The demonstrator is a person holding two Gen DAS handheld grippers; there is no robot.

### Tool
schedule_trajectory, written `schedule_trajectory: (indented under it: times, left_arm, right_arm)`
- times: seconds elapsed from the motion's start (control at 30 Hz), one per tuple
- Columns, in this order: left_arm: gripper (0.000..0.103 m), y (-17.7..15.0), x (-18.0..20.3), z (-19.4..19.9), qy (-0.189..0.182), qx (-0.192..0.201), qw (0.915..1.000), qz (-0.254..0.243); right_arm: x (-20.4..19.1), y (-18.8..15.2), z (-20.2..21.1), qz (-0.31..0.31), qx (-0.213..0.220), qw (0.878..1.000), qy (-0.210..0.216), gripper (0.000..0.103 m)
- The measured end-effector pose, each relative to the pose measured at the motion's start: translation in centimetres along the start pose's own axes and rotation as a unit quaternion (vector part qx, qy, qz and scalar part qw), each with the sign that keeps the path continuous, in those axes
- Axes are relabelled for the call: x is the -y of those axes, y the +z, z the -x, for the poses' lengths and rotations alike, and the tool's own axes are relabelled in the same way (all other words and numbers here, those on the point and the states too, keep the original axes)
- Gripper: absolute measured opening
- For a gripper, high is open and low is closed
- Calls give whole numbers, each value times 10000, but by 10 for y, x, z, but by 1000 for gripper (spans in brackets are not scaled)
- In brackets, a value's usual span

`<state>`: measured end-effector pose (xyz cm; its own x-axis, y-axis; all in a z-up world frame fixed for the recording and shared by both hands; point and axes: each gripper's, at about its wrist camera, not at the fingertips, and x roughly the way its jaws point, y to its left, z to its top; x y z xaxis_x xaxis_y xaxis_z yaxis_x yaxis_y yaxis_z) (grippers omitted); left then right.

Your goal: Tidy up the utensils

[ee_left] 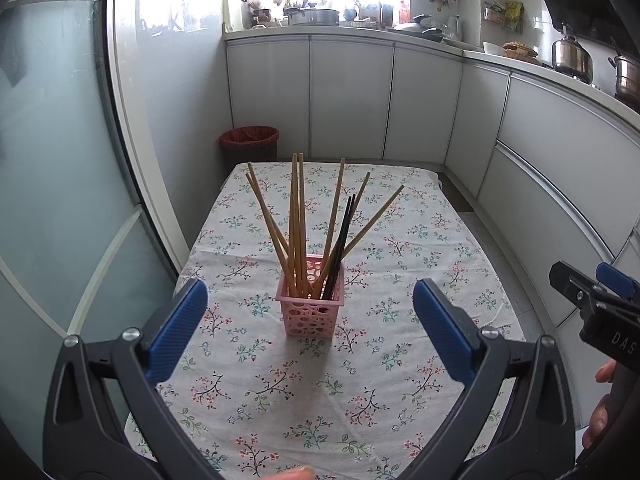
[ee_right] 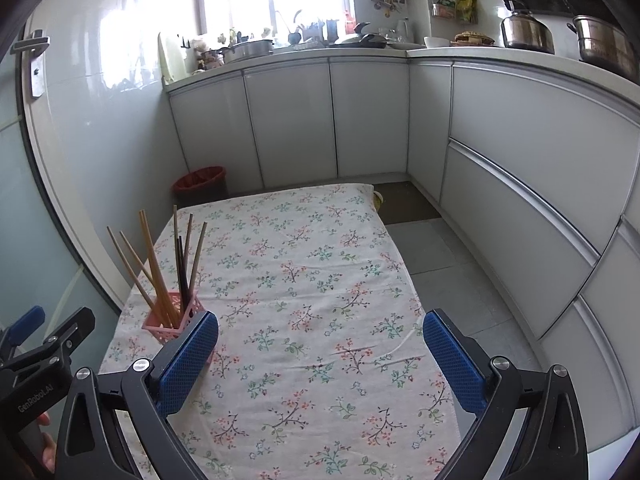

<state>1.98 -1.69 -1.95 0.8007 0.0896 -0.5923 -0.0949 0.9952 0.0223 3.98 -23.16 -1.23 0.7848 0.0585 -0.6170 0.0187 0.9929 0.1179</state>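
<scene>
Pink basket of chopsticks stands upright mid-table, dead ahead of the left gripper and centred between its jaws, which are wide open and empty. Sticks fan upward, long axes near vertical. Right gripper, jaws also spread and empty, has the basket off to its left, beside the left pad. Left is the nearer, better-aligned one.
</scene>
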Motion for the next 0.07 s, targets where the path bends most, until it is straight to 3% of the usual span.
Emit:
schedule_trajectory:
  times: [0.07]
  left_arm:
    - [102, -2, 1, -5, -14, -9, 10000, -36]
  right_arm:
    - [0, -1, -3, -6, -1, 10000, -3, 103]
